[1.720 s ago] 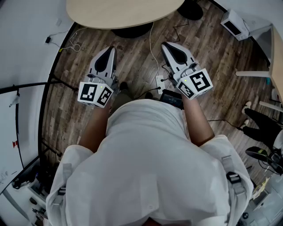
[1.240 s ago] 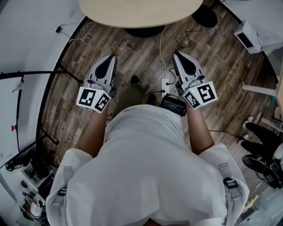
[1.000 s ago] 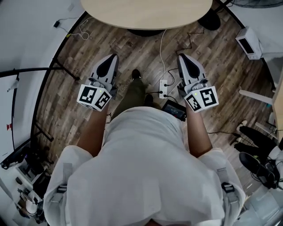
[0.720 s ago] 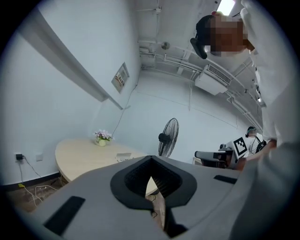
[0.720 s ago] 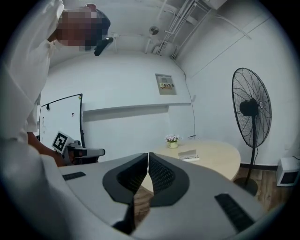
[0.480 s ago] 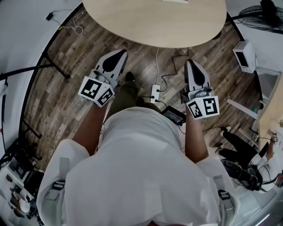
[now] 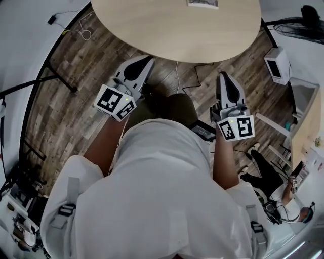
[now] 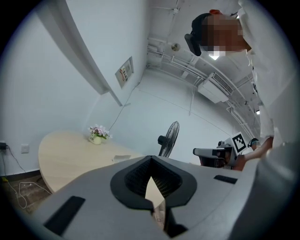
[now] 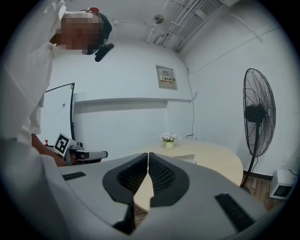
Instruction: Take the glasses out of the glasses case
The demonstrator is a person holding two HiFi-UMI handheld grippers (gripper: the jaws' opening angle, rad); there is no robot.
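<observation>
My left gripper has its jaws pressed together at the tips, with nothing caught between them; only a sliver of tabletop shows through the gap lower down. My right gripper is the same, its jaws drawn in to a thin slit and holding nothing.

In the head view both are held out in front of the person's white shirt, above the wooden floor. The left one points towards the near edge of the round pale table, and the right one sits just short of that edge.

On the table, well apart from both grippers, lies a pale flat object. It is too small for me to tell whether it is the glasses case. A small pot of flowers stands further back on the tabletop, near the wall. A black standing fan rises beside the table, and a white box sits on the floor to the right.
</observation>
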